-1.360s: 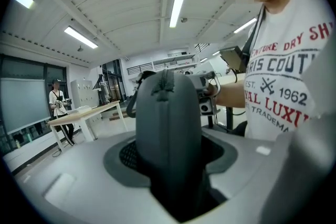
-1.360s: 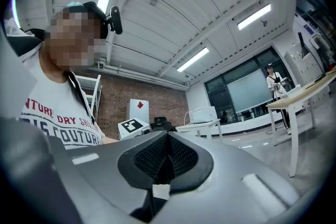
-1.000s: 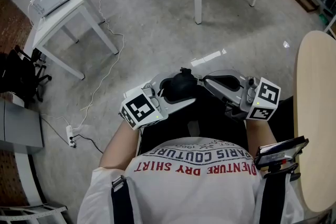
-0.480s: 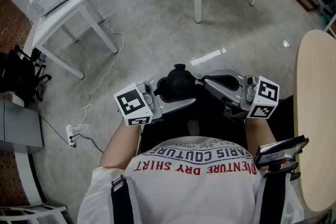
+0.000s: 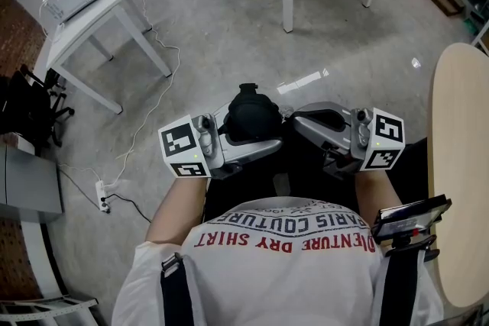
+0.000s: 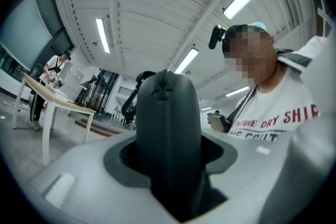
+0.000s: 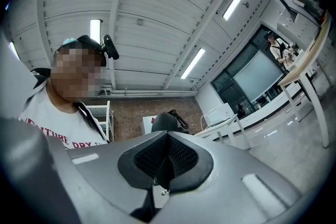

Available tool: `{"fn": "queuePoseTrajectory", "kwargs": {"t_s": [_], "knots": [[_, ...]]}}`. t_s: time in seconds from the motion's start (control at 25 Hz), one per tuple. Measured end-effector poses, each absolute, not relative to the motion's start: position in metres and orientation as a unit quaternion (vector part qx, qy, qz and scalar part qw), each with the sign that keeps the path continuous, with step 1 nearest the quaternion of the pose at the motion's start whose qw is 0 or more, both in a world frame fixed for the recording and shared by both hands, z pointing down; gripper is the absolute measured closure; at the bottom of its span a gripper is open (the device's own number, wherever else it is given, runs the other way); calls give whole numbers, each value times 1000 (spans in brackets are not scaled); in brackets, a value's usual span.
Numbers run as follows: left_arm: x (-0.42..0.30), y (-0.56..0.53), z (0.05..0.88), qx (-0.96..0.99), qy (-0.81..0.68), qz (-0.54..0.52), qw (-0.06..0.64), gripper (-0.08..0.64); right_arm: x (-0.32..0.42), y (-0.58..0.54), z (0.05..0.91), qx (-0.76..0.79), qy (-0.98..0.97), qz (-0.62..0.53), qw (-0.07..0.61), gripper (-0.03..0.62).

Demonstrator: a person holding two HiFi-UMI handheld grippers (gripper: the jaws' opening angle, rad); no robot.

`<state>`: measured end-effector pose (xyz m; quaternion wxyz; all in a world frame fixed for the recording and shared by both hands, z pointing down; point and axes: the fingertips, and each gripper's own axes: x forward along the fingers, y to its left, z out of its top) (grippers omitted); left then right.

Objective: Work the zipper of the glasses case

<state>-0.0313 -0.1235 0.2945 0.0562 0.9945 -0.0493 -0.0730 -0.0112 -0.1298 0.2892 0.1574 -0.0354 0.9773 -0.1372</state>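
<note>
A dark glasses case [image 5: 250,114] sits clamped between the jaws of the left hand-held gripper [image 5: 248,135], above the person's lap. At the case's 3 o'clock, the right hand-held gripper [image 7: 167,162] has its jaws pinched together on a thin dark zipper pull [image 7: 157,182].

The glasses case [image 5: 250,117] is matt dark grey, smooth, with a stitched seam. The left gripper [image 5: 256,135] and right gripper [image 7: 165,165] are smooth matt grey plastic. The right jaws have black ribbed pads, with a shiny metal bit of the zipper pull [image 7: 158,189] between them. The floor [image 5: 229,34] is glossy concrete. The table [image 5: 458,164] at the right edge is pale smooth wood.
</note>
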Motion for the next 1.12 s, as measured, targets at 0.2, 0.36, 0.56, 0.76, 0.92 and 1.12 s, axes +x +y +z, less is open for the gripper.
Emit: {"fn": "queuePoseTrajectory", "kwargs": {"t_s": [0.2,0.36,0.56,0.76,0.92,1.12], "knots": [[-35,-122,286,992,-40,-96,66,313,-14,-128,287,-23,975,-147,163,595],[-41,-127,272,986,-36,-141,81,313,-16,-127,290,-19,975,-152,161,595],[-44,-129,263,982,-36,-162,89,313,-17,-128,288,-22,976,-147,157,595],[-49,-132,256,975,-40,-190,104,313,-18,-128,289,-23,977,-146,155,595],[-62,-138,239,962,-45,-241,121,313,-21,-127,290,-19,977,-147,150,595],[-68,-142,231,953,-54,-267,130,311,-21,-127,292,-19,977,-150,150,595]]}}
